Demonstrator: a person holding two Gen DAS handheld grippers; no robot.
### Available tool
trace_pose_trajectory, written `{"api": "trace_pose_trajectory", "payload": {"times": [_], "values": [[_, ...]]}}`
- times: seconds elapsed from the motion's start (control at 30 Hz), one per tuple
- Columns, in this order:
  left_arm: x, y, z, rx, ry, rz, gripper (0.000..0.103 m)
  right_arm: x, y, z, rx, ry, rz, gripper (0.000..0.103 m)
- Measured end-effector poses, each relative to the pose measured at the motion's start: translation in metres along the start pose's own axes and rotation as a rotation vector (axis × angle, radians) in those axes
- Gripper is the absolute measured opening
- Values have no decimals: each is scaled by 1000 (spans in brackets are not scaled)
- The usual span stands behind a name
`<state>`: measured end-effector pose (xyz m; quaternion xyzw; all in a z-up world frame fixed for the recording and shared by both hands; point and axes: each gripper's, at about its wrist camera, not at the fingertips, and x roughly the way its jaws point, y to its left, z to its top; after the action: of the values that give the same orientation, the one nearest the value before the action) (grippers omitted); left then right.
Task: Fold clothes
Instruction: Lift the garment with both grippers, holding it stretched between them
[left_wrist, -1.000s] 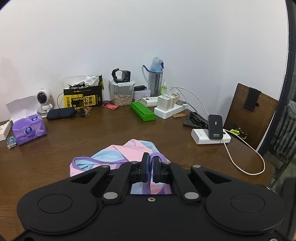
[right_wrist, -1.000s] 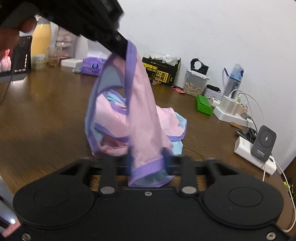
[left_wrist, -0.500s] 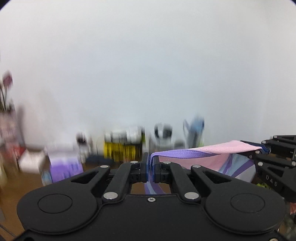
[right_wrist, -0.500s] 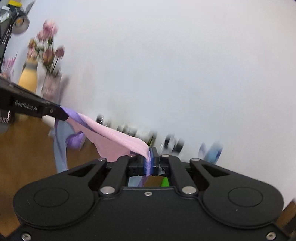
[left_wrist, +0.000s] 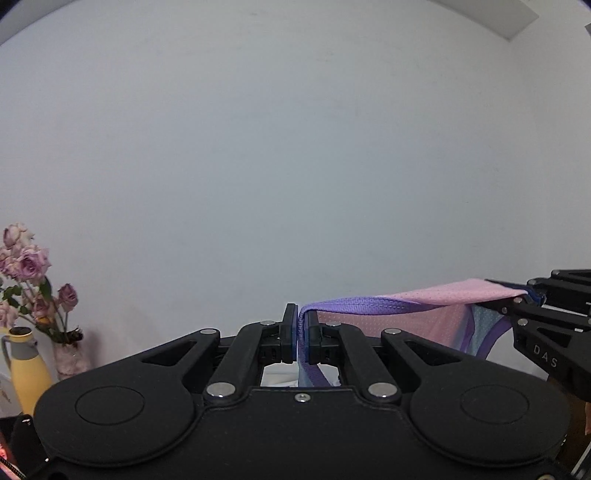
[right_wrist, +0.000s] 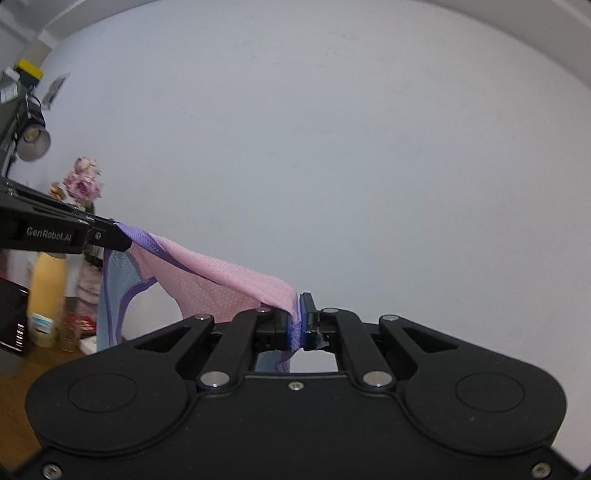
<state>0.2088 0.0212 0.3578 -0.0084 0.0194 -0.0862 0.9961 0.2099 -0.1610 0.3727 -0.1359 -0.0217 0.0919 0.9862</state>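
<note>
1. Lifted off the table since a second ago: pink mesh garment (left_wrist: 424, 310) with purple trim, now strung in the air between both claws, well above the clutter seen earlier.
2. Left claw (left_wrist: 302, 332) clenched on the purple band; right claw (right_wrist: 297, 325) clenched on the pink edge.
3. Off to the left: dried roses (left_wrist: 26, 273), yellow bottle (left_wrist: 27, 373), studio lamp (right_wrist: 33, 142).
4. Readable: "GenRobot.AI", "DAS".
5. Ahead, only bare white wall (left_wrist: 295, 166); plenty of open room.

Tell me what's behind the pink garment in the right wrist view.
Behind the pink garment: white wall, yellow bottle, flower vase, partly covered by cloth. The table directly below it is hidden.
</note>
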Motion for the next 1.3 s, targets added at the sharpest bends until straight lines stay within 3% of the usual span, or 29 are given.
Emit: {"api": "trace_pose_trajectory", "payload": {"times": [0.23,0.47,0.97,1.13,1.3], "values": [[5,0,-11,2,37,3,4,15,-13,-26,132,109,125,5],[16,-3,-31,20,78,-11,4,25,-11,-59,195,195,183,6],[54,0,-110,-18,251,-107,4,65,10,-156,261,379,192,6],[73,18,-119,-6,269,-98,4,58,6,-171,267,374,183,6],[65,33,-131,-10,272,-94,4,51,6,-173,263,374,213,6]]}}
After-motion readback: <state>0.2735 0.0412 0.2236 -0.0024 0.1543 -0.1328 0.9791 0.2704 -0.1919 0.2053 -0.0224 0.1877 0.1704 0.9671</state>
